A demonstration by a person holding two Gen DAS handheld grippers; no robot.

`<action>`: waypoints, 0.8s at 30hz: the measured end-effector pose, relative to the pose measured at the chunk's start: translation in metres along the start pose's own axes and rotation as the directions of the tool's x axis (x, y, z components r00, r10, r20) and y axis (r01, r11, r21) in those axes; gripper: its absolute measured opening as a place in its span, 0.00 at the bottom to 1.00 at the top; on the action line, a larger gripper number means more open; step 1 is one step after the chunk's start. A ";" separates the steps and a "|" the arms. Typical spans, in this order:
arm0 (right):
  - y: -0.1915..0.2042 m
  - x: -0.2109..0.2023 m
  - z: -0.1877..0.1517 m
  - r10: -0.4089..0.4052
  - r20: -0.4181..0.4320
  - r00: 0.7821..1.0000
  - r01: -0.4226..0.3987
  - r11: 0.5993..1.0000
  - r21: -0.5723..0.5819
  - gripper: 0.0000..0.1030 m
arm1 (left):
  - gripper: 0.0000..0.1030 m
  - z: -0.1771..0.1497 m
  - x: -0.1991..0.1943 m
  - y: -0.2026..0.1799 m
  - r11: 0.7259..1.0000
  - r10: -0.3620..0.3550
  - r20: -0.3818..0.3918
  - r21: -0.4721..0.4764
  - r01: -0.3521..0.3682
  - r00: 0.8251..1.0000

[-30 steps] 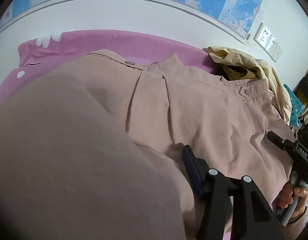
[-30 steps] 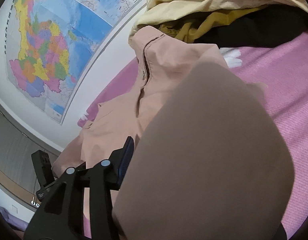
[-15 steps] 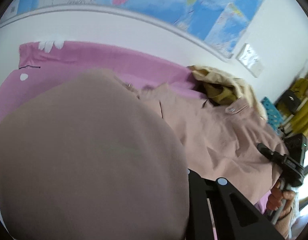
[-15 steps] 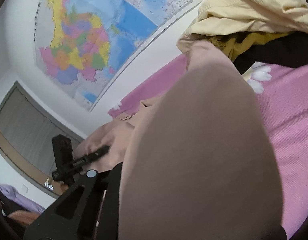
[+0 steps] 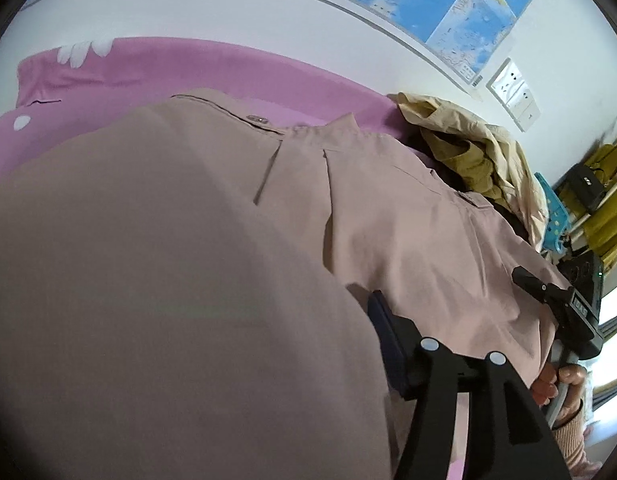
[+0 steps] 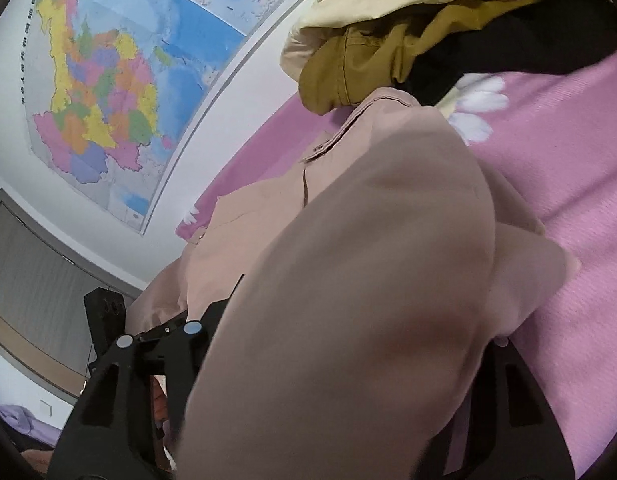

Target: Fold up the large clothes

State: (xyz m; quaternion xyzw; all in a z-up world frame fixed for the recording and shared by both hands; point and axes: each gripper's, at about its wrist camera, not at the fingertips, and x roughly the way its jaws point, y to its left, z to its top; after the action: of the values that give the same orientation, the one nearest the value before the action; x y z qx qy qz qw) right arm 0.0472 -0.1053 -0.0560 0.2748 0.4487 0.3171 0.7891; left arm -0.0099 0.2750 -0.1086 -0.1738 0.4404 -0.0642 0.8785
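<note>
A pinkish-beige shirt (image 5: 408, 216) lies spread on a pink bedspread (image 5: 188, 68), collar toward the wall. My left gripper (image 5: 284, 304) is at its near edge. A fold of the shirt bulges between the jaws and hides the left finger; the blue-padded right finger (image 5: 382, 328) shows beside the fold. The jaws are opening. In the right wrist view the shirt (image 6: 268, 216) is heaped the same way over my right gripper (image 6: 368, 312). Only its left finger (image 6: 212, 324) shows, and its jaws are opening too. Each view shows the other gripper at the shirt's far side.
A pile of cream, mustard and black clothes (image 5: 468, 152) lies at the shirt's right shoulder, against the wall. A map (image 6: 108, 92) and wall sockets (image 5: 512, 96) are above the bed. A rack with yellow garments (image 5: 604, 208) stands to the right.
Half a second ago both grippers were tilted up with the jaws narrower on the fold. Now both have dropped back toward the shirt, jaws wider, much as one second ago.
</note>
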 end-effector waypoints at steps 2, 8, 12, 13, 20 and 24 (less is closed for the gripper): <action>-0.004 0.004 0.002 -0.005 -0.012 1.000 0.005 1.000 0.014 0.27 | 0.31 0.004 0.003 -0.001 0.999 0.045 0.000 -0.007 -0.045 0.999; 0.018 -0.008 0.012 0.075 0.002 0.997 -0.075 0.997 -0.016 0.14 | 0.13 0.016 -0.014 -0.003 0.999 0.048 0.032 -0.014 -0.048 0.998; 0.056 -0.019 0.025 0.108 0.030 0.994 -0.105 0.990 -0.091 0.14 | 0.11 0.034 -0.036 -0.006 1.000 0.030 0.062 -0.007 -0.030 0.998; 0.066 -0.021 0.030 0.123 0.031 0.992 -0.119 0.987 -0.107 0.14 | 0.11 0.038 -0.042 -0.004 1.000 0.028 0.071 -0.004 -0.028 0.997; 0.124 -0.001 0.062 0.211 0.010 0.977 -0.205 0.961 -0.187 0.14 | 0.11 0.082 -0.096 0.016 0.997 0.076 0.156 -0.008 -0.076 0.985; 0.157 0.029 0.079 0.253 -0.016 0.967 -0.251 0.942 -0.224 0.14 | 0.11 0.103 -0.124 0.035 0.990 0.141 0.213 -0.025 -0.139 0.967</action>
State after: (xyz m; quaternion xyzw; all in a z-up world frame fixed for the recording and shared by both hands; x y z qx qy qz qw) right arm 0.0882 0.0062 0.0771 0.2413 0.3660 0.4621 0.7709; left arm -0.0043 0.3666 0.0290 -0.1525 0.3547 0.0192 0.9223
